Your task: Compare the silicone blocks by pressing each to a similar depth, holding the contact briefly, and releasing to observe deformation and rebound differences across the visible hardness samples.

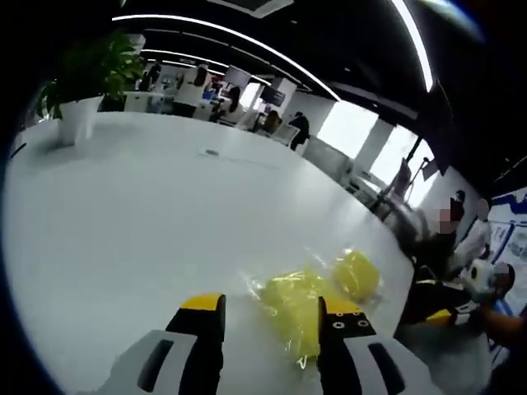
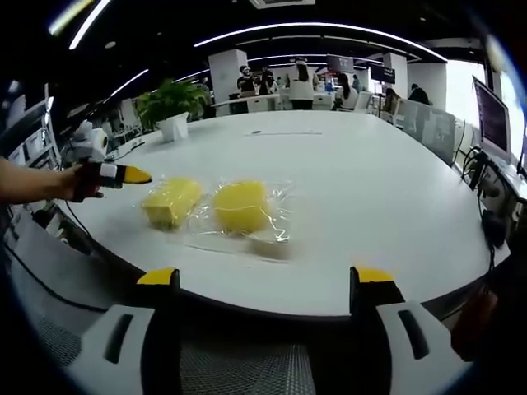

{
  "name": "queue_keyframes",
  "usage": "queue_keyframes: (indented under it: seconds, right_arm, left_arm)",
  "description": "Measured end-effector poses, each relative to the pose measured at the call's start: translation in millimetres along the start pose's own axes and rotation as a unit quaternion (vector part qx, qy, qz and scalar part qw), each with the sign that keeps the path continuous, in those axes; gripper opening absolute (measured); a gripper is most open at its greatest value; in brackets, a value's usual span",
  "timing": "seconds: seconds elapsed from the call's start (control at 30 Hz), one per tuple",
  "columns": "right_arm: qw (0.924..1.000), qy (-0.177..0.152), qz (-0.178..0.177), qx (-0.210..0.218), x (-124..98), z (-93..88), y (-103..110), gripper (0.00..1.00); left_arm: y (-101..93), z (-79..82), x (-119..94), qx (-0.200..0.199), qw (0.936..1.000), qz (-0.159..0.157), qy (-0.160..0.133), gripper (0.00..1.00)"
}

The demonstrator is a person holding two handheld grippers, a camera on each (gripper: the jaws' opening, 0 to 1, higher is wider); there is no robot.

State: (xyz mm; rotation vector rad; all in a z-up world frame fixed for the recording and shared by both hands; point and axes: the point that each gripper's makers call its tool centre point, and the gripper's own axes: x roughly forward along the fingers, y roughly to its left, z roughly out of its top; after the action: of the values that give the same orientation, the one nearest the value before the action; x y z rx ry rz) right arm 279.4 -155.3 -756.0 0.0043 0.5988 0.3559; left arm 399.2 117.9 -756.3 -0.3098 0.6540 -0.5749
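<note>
Bright — ceiling strips (image 1: 247, 41), windows (image 1: 354, 132) | glare on table (image 2: 370, 189) | soft blur — edges bent

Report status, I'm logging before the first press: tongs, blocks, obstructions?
Left tongs open, right tongs open. Two bagged yellow blocks on white table, untouched. Nothing blocking.

Two bagged silicone blocks (image 2: 171, 202) (image 2: 241, 206) side by side on table (image 2: 346, 189), potted plant (image 2: 171, 105) behind
</note>
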Motion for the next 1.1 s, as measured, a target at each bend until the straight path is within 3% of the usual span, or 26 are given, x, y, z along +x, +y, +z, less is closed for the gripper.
queue_keyframes:
  seconds: [0.23,0.43,1.1]
  right_arm:
    - [1.0000,0.006,-0.004,0.001,0.4,-1.6,-2.3,0.79]
    - [0.9998,0.016,-0.006,-0.003,1.1,-4.8,-2.9,0.77]
    - [0.9997,0.025,-0.006,-0.005,3.2,-7.0,-2.7,0.77]
  left_arm:
    - [11.7,3.9,14.1,-0.034,0.9994,0.004,0.002,0.41]
    - [10.3,0.6,27.9,-0.083,0.9962,-0.016,0.021,0.34]
    - [8.7,-1.2,36.9,-0.127,0.9917,-0.019,0.013,0.24]
